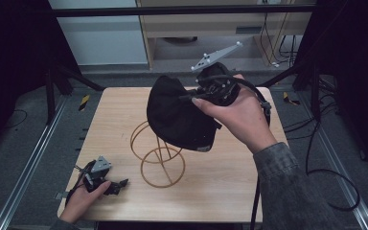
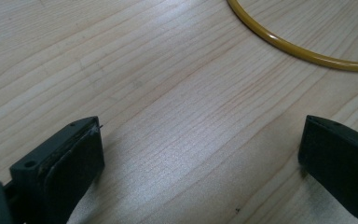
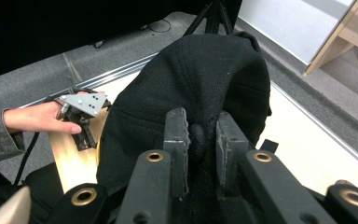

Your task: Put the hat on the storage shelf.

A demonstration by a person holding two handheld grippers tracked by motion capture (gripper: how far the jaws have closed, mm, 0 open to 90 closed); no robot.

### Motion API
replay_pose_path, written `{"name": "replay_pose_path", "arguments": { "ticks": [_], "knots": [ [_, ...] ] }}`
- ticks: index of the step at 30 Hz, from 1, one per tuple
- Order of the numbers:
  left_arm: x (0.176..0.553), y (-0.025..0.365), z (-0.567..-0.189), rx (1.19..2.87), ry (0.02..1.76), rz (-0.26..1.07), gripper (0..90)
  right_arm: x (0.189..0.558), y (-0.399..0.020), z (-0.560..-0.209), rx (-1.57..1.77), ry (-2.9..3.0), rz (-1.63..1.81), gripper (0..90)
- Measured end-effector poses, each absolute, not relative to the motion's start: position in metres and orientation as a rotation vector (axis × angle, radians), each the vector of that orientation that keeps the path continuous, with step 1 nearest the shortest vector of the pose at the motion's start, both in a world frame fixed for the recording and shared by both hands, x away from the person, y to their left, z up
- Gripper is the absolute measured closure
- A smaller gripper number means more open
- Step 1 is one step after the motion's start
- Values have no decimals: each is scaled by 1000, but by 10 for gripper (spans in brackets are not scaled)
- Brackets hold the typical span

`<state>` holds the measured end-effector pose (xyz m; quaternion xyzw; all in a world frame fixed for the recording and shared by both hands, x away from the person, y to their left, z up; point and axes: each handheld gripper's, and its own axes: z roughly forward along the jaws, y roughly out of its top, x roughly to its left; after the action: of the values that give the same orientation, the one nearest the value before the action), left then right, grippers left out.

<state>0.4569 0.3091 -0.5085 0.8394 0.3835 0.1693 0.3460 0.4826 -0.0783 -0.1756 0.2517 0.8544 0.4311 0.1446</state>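
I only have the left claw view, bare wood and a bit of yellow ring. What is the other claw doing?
Observer: The right claw is shut on a black fabric cap, pinching a fold.
Operator: Where is the cap?
Observer: Held above the yellow wire stand, covering its top in the high view.
Operator: And my left claw?
Observer: The left claw is open, low at the near left corner of the wooden table.
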Motion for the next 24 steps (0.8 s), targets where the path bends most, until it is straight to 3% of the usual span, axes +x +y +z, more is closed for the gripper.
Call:
{"name": "replay_pose_path", "arguments": {
  "ticks": [24],
  "knots": [
    [457, 309, -508, 2180, 994, 439, 0, 487, -49, -179, 679, 2516, 1211, 778]
  ]
}}
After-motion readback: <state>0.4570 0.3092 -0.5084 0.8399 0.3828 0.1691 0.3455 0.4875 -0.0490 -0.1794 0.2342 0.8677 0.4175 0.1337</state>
